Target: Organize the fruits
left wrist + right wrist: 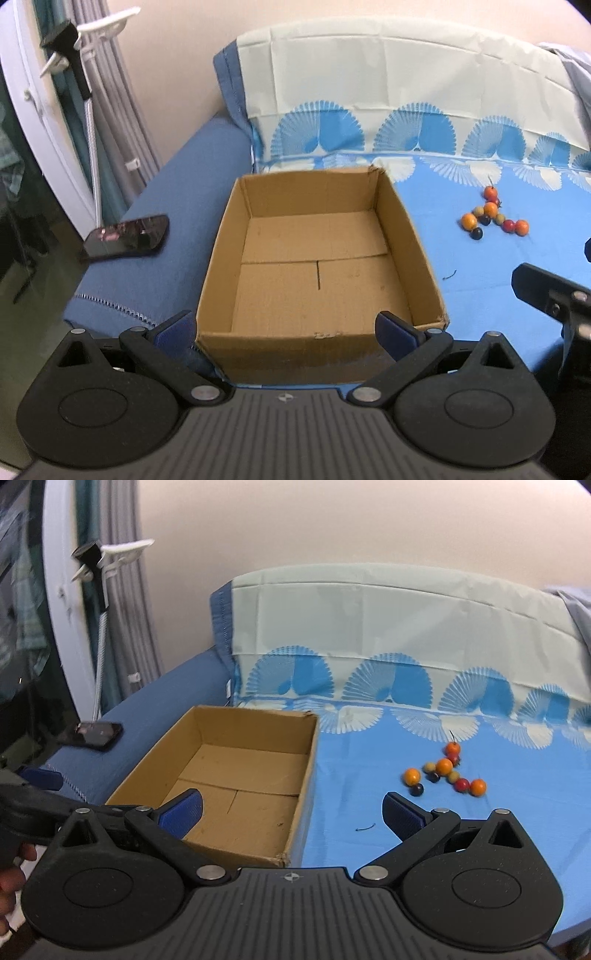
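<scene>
- Blue-padded and spread wide, the left gripper (286,332) holds nothing; its fingers straddle the near wall of the cardboard box (266,347), probably to steady it or just waiting.
- Equally wide and empty, the right gripper (291,812) hovers over the box's near right corner, facing the bedsheet (369,849), likely lined up for a first pick.
- Small round fruits (445,771), orange, red, dark and pale, lie clustered on the sheet to the right of the box, apart from it.
- Nothing lies inside the box, so sorting looks unstarted.
- A phone (125,238) rests on the blue cushion left of the box.
</scene>
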Action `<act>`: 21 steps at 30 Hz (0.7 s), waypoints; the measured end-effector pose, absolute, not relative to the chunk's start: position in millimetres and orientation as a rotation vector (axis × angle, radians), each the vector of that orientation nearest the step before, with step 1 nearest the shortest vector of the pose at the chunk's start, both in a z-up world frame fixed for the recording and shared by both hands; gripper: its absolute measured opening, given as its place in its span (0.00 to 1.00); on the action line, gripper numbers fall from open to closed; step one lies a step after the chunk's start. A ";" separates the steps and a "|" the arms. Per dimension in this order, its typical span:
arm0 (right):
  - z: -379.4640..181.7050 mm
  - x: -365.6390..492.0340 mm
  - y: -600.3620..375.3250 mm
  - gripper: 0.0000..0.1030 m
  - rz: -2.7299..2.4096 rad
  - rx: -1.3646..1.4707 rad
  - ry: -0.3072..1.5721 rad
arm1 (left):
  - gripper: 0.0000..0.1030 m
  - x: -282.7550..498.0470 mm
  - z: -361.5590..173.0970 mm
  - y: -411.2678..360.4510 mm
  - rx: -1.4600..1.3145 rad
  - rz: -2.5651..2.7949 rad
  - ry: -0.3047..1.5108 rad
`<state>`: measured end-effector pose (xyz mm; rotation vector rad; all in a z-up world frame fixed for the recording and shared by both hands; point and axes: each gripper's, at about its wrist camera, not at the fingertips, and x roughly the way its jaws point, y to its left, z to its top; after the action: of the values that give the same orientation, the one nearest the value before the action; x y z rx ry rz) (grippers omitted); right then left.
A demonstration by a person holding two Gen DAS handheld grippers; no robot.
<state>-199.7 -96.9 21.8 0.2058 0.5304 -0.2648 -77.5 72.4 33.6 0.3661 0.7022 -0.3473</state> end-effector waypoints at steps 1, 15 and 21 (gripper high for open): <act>21.2 -201.2 -100.8 1.00 -0.264 0.226 0.526 | 1.00 -77.8 34.2 69.9 0.368 -0.347 0.704; -1.3 -216.4 -167.2 1.00 -0.329 0.438 0.486 | 1.00 -63.9 35.5 15.6 0.390 -0.404 0.814; -12.5 -226.0 -189.2 1.00 -0.401 0.393 0.468 | 1.00 -66.3 27.8 -21.5 0.443 -0.441 0.827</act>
<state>-226.0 -189.2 -12.5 0.3933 0.4678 -0.4010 -66.3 -21.5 27.8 0.4429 0.8272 -0.4414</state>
